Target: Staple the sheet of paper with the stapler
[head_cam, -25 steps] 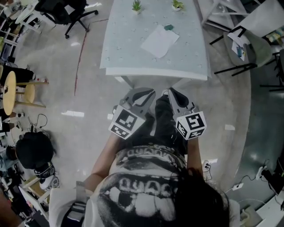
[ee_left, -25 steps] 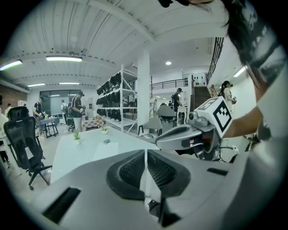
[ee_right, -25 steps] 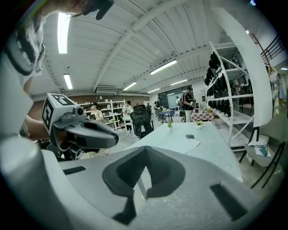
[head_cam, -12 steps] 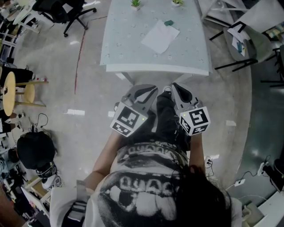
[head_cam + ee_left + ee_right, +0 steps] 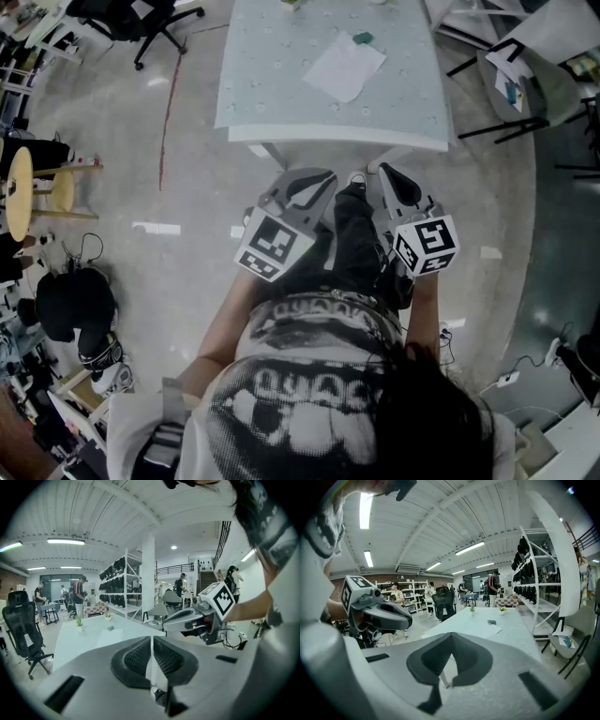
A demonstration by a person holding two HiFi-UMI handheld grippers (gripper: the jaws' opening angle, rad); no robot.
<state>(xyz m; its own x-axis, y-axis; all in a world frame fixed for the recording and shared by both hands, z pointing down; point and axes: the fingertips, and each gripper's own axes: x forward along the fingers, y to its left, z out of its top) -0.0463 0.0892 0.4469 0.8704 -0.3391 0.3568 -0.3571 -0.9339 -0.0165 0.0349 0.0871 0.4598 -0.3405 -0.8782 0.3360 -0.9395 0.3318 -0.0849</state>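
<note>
A white sheet of paper (image 5: 344, 67) lies on the far right part of the pale table (image 5: 272, 84). A small dark stapler (image 5: 362, 38) rests at the sheet's far corner. Both grippers hang in front of my body, short of the table's near edge. My left gripper (image 5: 322, 178) is shut with nothing between its pads, and so is my right gripper (image 5: 388, 172). The left gripper view shows its jaws (image 5: 152, 641) closed, with the paper (image 5: 109, 637) and stapler (image 5: 111, 628) far ahead. The right gripper view shows the same: paper (image 5: 485, 631), stapler (image 5: 491, 622).
Two small potted plants (image 5: 471, 608) stand at the table's far end. A black office chair (image 5: 141, 23) is to the left of the table, and a round stool (image 5: 19, 192) further left. A grey chair (image 5: 525, 84) stands to the right. People and shelving fill the background.
The table sits slightly higher in the head view than before. Both grippers stay shut in front of the body. Paper and stapler have not moved.
</note>
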